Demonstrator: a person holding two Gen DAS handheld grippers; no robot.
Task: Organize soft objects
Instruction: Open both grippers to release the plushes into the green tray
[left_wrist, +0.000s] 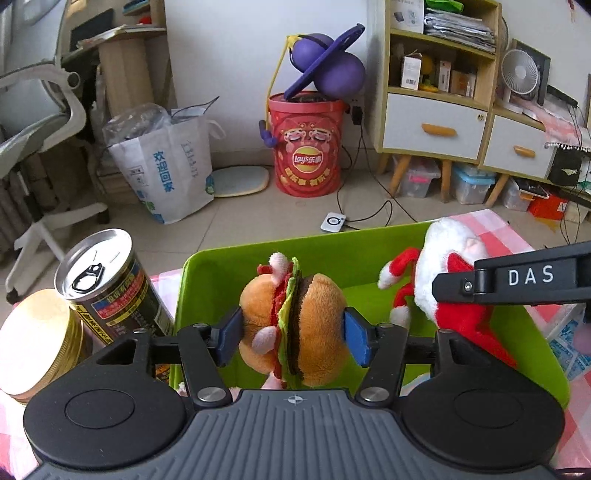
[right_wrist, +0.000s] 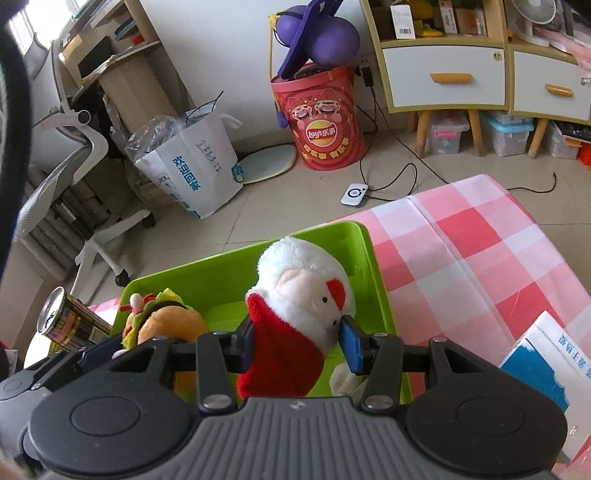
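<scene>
A lime-green plastic bin (left_wrist: 207, 266) sits on a worktop covered by a pink-and-white checked cloth (right_wrist: 476, 236). Over the bin's interior, the left tool (left_wrist: 293, 338) is clenched on a plush hamburger (left_wrist: 295, 325), its blue pads (left_wrist: 356, 341) pressing both buns with the burger turned on its side. Just to the right, the right tool (right_wrist: 297, 345) grips a plush Santa Claus (right_wrist: 299, 295) by its red body, the white-bearded head standing up above the pads (right_wrist: 349, 347). Both toys are inside the bin's outline; whether either touches the floor of the bin cannot be told.

Left of the bin stands a dark drink can (left_wrist: 110, 288) with a silver pull-tab top, tilted slightly, and beside it a stack with a round gold lid (left_wrist: 35, 343). At the right edge of the worktop lies a blue-and-white box (right_wrist: 546, 369) with Chinese print.

The right tool's arm in the left wrist view carries the letters "DAS". On the floor beyond, a red drum (left_wrist: 308, 144) reads "Lay's" and holds a purple bouncing ball toy (left_wrist: 328, 62). A white paper bag (left_wrist: 173, 166) bears blue Chinese characters. A small white device (right_wrist: 354, 194) with a black cable lies on the tiles near a wooden drawer cabinet (right_wrist: 443, 74).
</scene>
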